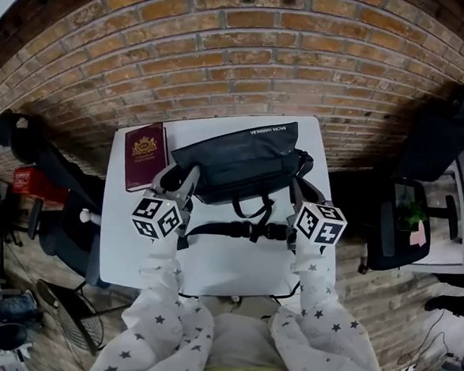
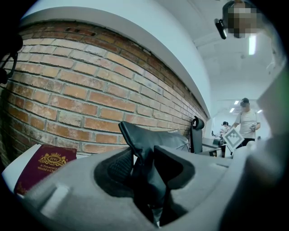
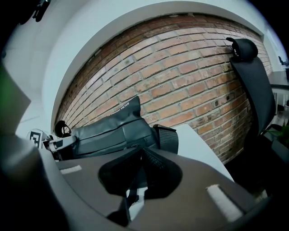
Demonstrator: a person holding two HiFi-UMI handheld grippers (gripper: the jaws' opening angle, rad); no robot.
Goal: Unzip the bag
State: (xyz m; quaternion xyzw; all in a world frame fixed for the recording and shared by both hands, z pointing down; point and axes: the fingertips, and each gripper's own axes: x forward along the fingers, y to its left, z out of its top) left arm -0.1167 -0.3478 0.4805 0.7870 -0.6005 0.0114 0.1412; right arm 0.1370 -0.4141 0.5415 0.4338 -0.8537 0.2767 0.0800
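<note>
A black bag lies across the far half of the white table. My left gripper is at its left end, shut on a raised fold of the bag's black fabric; in the left gripper view the fold stands up between the two jaws of that gripper. My right gripper is at the bag's right end. In the right gripper view its jaws stand almost together on a thin black tab, apparently the zipper pull, just in front of the bag.
A maroon book lies on the table left of the bag. The bag's strap with its buckle runs across the table's middle. A brick wall stands behind. Black office chairs stand at right and left.
</note>
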